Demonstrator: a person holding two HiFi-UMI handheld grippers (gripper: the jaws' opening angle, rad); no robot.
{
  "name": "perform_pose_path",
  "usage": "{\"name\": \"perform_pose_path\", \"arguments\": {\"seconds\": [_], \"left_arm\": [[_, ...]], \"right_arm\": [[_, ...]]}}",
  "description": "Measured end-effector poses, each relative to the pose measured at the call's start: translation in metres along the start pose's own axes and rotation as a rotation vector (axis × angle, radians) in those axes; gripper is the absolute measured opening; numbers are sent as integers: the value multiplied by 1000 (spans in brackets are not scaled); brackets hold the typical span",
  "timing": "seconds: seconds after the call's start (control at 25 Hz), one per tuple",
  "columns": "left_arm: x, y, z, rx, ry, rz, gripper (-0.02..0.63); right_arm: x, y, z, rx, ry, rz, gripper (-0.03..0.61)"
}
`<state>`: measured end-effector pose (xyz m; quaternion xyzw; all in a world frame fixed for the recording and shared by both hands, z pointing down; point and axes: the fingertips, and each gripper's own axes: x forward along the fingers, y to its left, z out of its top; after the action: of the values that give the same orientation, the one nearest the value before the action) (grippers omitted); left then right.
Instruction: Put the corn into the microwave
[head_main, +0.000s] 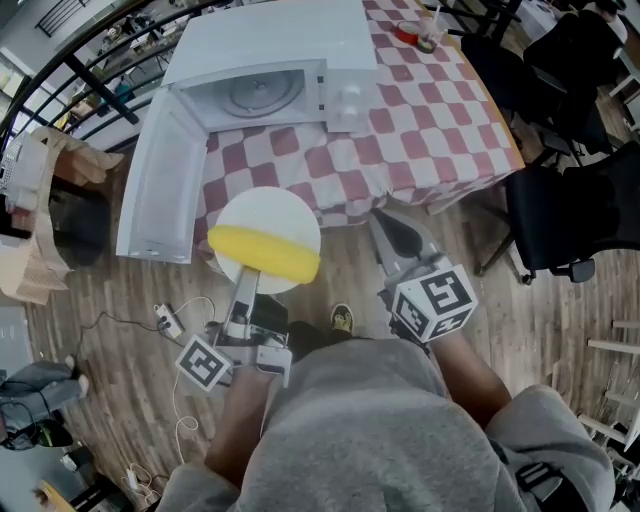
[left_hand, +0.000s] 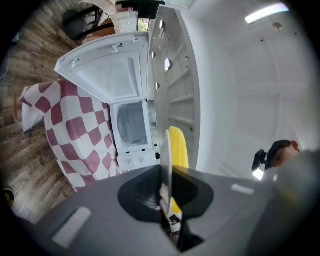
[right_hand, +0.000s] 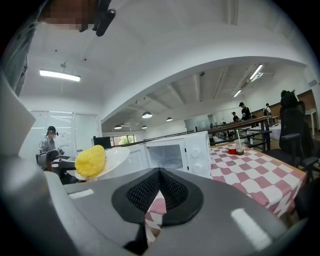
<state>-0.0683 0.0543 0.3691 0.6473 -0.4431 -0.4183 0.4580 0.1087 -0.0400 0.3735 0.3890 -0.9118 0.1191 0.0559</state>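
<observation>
A yellow corn cob (head_main: 263, 253) lies on a round white plate (head_main: 275, 212). My left gripper (head_main: 247, 283) is shut on the plate's near edge and holds it level, in front of the table. The white microwave (head_main: 262, 62) stands on the checkered table (head_main: 420, 130) with its door (head_main: 160, 180) swung wide open to the left and its cavity (head_main: 255, 95) empty. In the left gripper view the plate (left_hand: 167, 150) shows edge-on with the corn (left_hand: 178, 146) beside it. My right gripper (head_main: 388, 222) hangs shut and empty at the table's front edge, right of the plate.
A red cup (head_main: 407, 32) and a glass (head_main: 431, 30) stand at the table's far right. Black chairs (head_main: 570, 215) sit to the right. Cables and a plug strip (head_main: 168, 322) lie on the wooden floor, and a brown bag (head_main: 40, 215) stands at left.
</observation>
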Motion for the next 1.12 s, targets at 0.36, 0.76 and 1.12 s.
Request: {"name": "perform_pose_path", "arguments": {"seconds": [0.36, 0.76, 1.12], "left_arm": [[19, 7, 10, -5, 0, 6, 31], [66, 33, 58, -13, 17, 4, 31], [119, 52, 106, -29, 33, 13, 31]], "right_arm": [[20, -7, -1, -4, 16, 11, 0], [87, -18, 7, -19, 35, -8, 0], [157, -23, 23, -15, 48, -8, 0]]}}
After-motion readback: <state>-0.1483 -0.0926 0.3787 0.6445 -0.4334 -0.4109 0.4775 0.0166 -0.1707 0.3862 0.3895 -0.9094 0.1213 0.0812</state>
